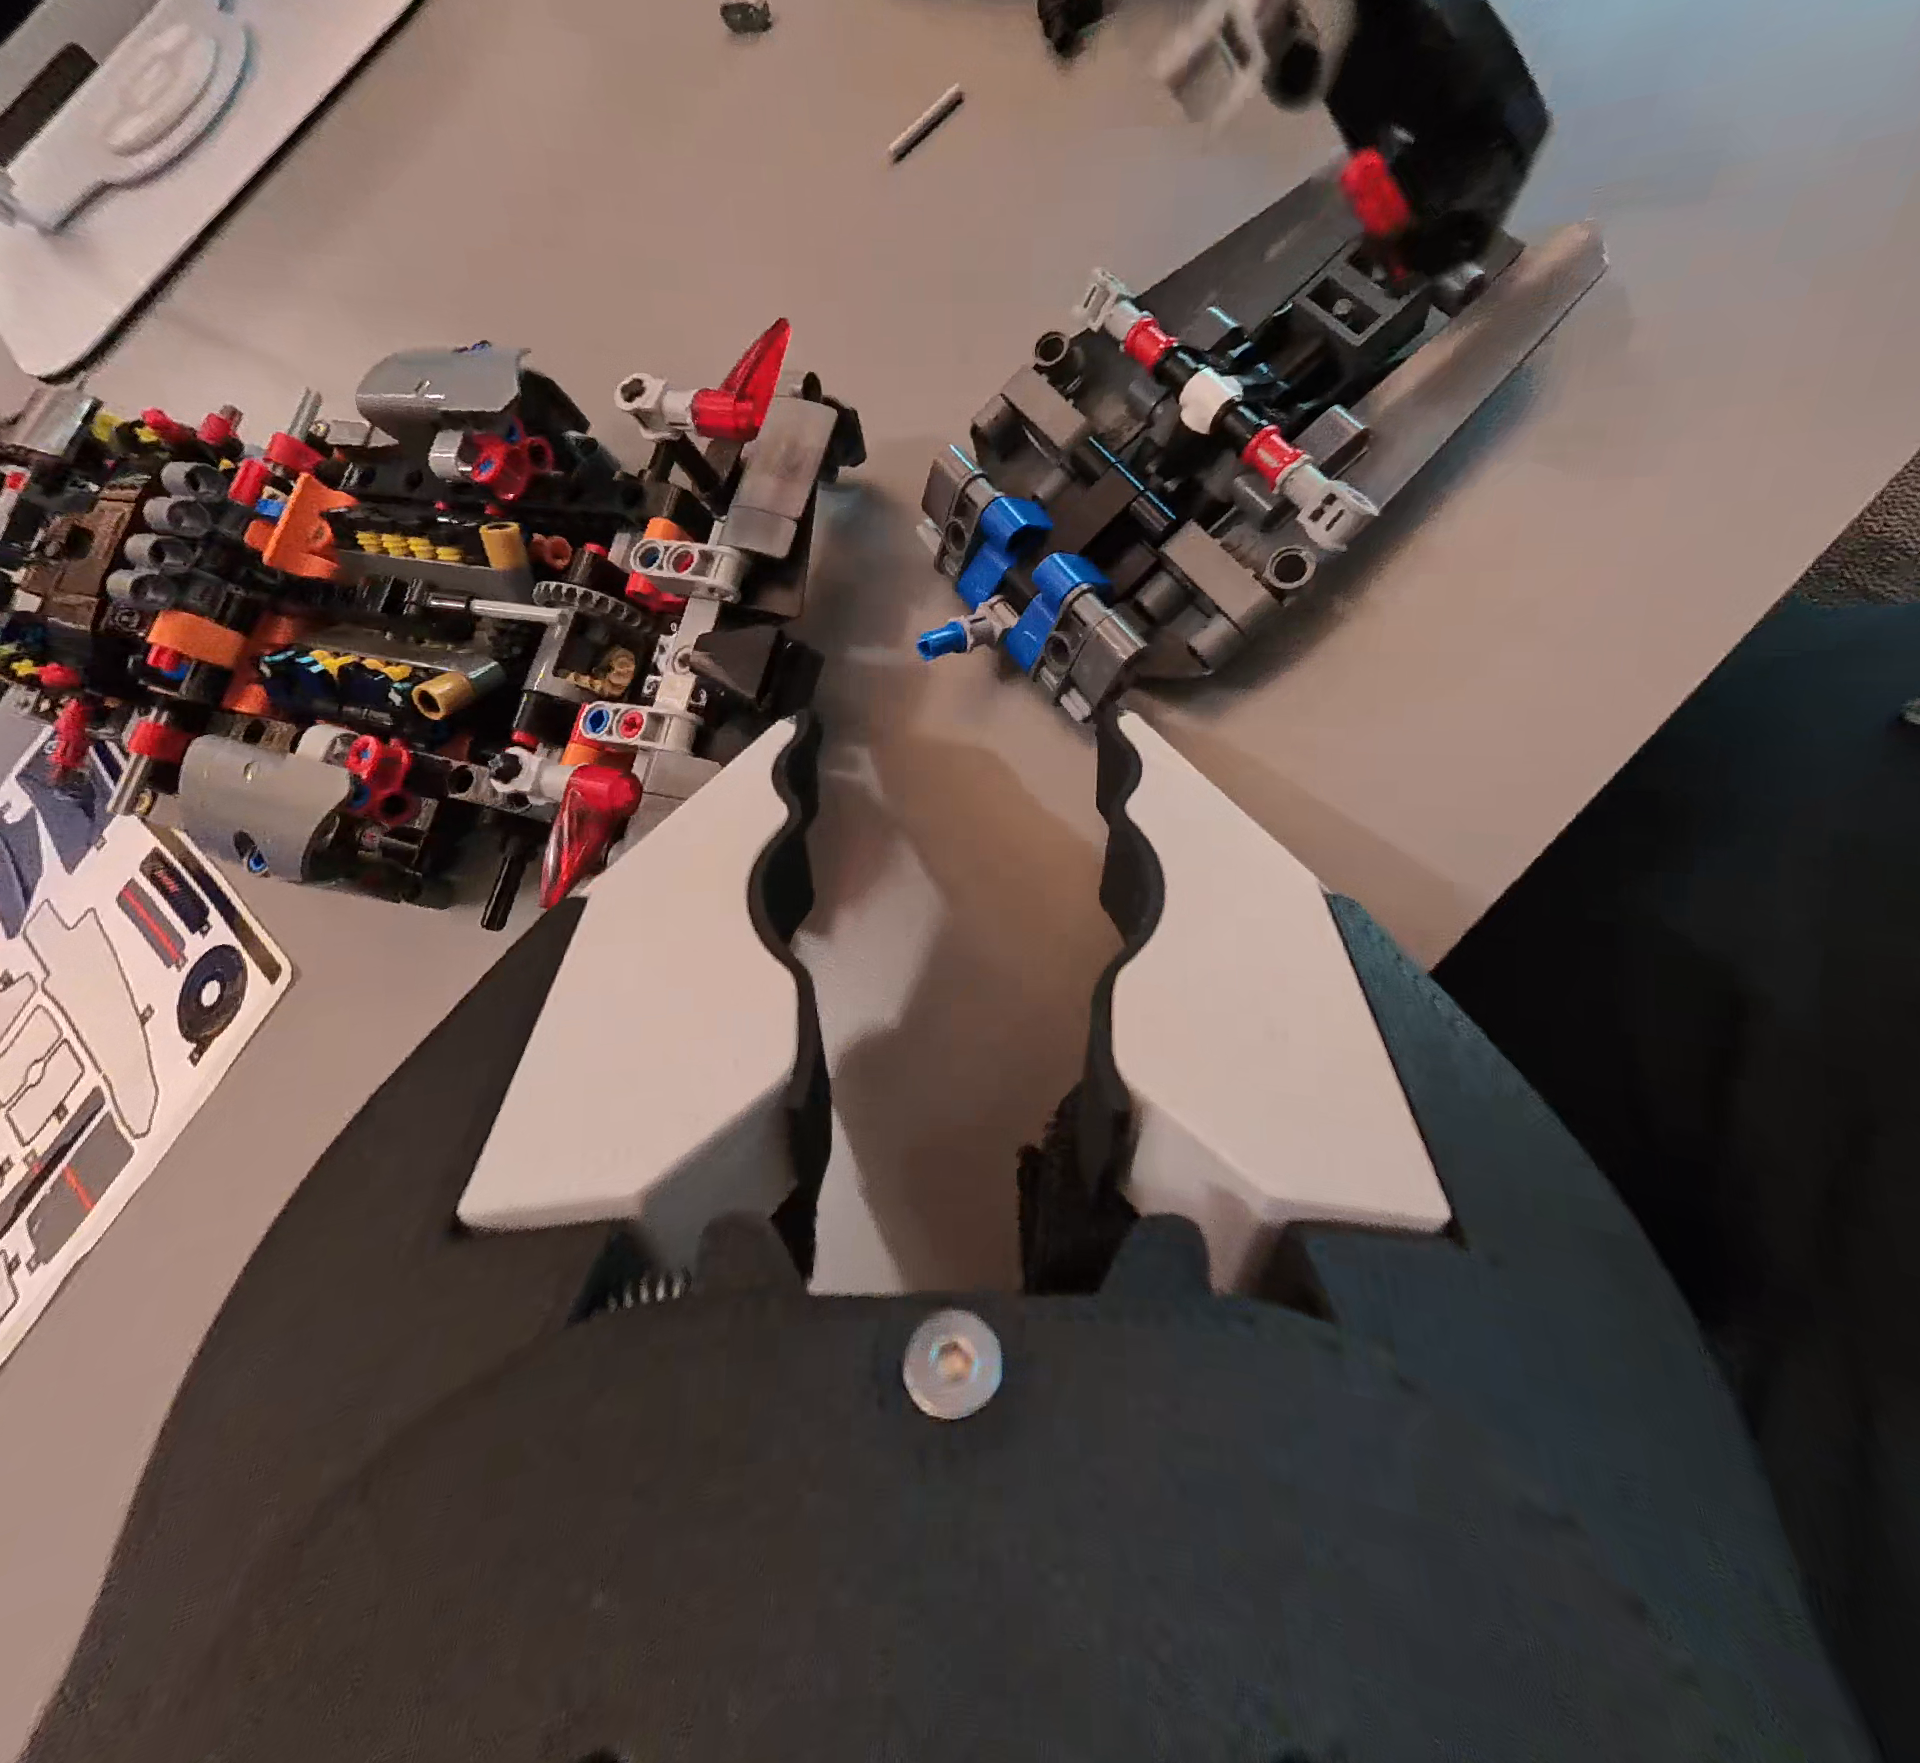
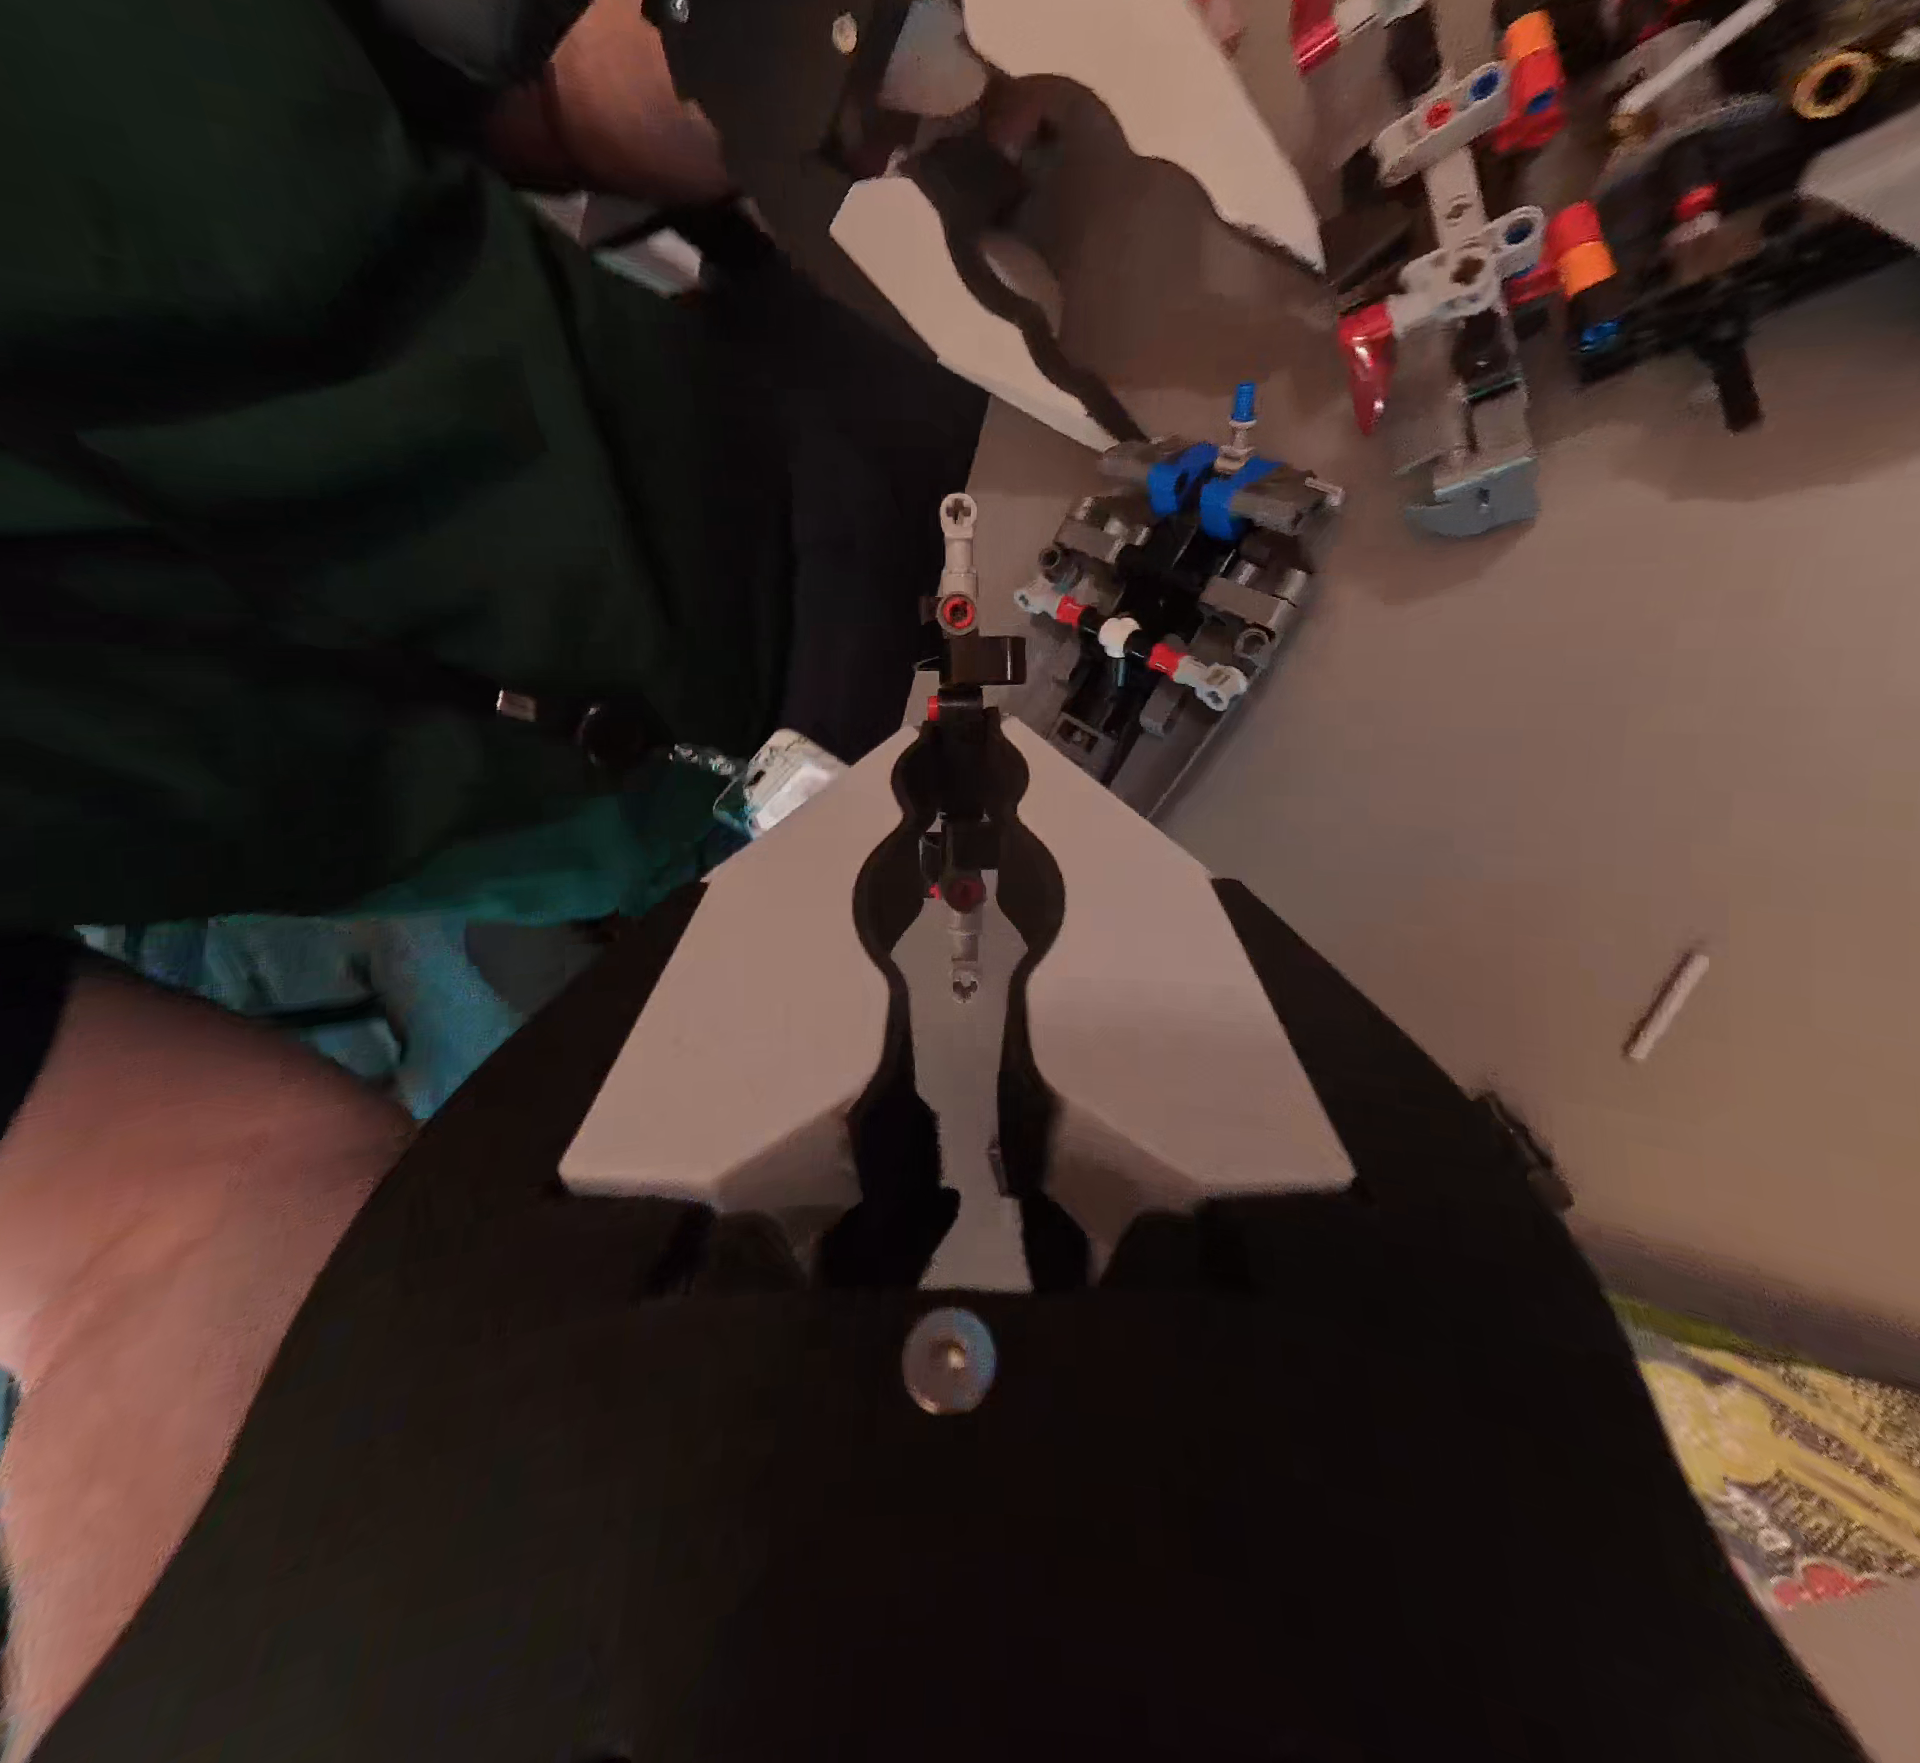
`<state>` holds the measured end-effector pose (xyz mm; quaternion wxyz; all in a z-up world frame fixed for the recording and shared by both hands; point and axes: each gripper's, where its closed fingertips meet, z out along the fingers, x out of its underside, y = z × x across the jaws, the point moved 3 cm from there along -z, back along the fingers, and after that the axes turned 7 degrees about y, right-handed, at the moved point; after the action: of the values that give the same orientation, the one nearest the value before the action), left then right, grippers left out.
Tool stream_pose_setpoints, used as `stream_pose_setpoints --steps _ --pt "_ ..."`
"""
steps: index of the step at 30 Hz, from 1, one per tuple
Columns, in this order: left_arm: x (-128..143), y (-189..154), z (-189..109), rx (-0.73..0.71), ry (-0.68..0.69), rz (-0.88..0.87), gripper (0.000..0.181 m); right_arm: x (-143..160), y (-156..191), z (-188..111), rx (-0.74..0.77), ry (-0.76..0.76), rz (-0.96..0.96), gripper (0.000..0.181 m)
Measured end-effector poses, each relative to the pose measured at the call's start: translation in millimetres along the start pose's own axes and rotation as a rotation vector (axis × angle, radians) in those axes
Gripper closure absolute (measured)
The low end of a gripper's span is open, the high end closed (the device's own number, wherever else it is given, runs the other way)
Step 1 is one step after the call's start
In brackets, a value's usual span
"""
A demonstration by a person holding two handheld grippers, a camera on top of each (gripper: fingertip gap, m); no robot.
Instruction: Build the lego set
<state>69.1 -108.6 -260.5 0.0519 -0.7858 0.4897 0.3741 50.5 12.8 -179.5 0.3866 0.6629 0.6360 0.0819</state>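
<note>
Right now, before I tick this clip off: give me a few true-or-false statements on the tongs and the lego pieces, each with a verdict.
1. The right tongs grip a thin black, grey and red rod assembly. True.
2. The left tongs clamp the blue-clipped subassembly. False: they are open and empty, just short of it.
3. The large chassis lies apart from the blue-clipped subassembly. True.
4. A loose grey axle sits inside the chassis. False: it lies alone on the table.

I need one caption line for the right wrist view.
Right gripper shut on a small axle sub-assembly, above the grey panel module on the table.
</note>
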Motion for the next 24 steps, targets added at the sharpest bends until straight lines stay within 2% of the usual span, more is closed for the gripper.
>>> stream_pose_setpoints --steps 7,10,17,24 --pt "-1.9 3.4 3.9 -0.05 0.02 -0.007 0.141 -5.1 -2.3 22.1 -0.09 0.271 -0.129 0.177" --pt "-2.3 6.0 6.3 -0.091 0.026 -0.017 0.147 -8.0 -3.1 24.9 -0.109 0.328 -0.186 0.177" --pt "-2.6 7.7 7.4 -0.116 0.022 -0.028 0.15 -19.2 -5.8 34.4 -0.114 0.422 -0.316 0.176" --pt "-2.8 7.6 8.1 -0.117 0.027 -0.026 0.15 -18.2 -14.5 47.1 -0.165 0.513 -0.344 0.176"
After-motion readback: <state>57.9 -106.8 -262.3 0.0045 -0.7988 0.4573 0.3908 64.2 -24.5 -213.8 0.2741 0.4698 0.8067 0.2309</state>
